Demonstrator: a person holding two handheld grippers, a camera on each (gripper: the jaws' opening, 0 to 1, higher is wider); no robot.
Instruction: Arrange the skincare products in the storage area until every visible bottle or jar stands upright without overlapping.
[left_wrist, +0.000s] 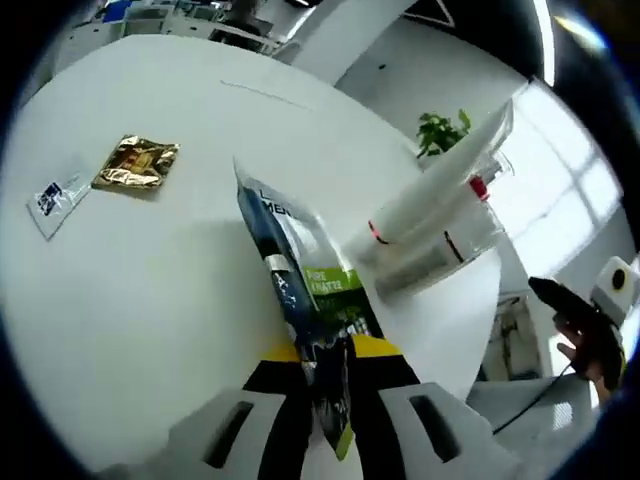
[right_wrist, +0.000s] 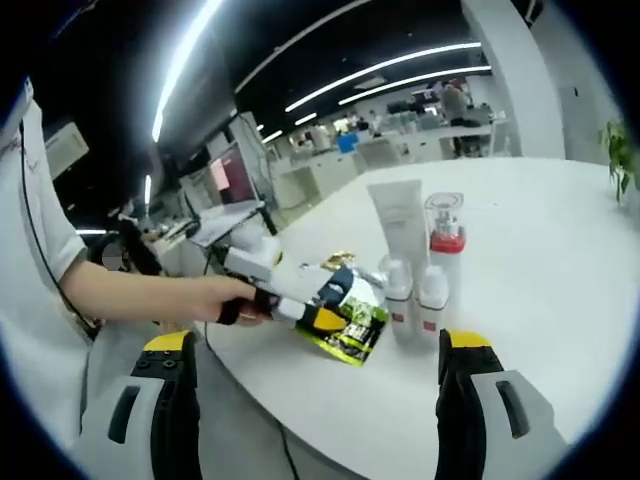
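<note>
Jaws of the left gripper pinch a green sachet, right gripper jaws gape wide, while tube and bottles already stand upright on the tabletop.

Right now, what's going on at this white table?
A person is sorting skincare items on a round white table with two handheld grippers. The left gripper is clamped on a blue and green sachet, lifted above the table. The right gripper is open and holds nothing. A white tube, a pump bottle and two small bottles stand upright together. A gold sachet lies flat farther off.
</note>
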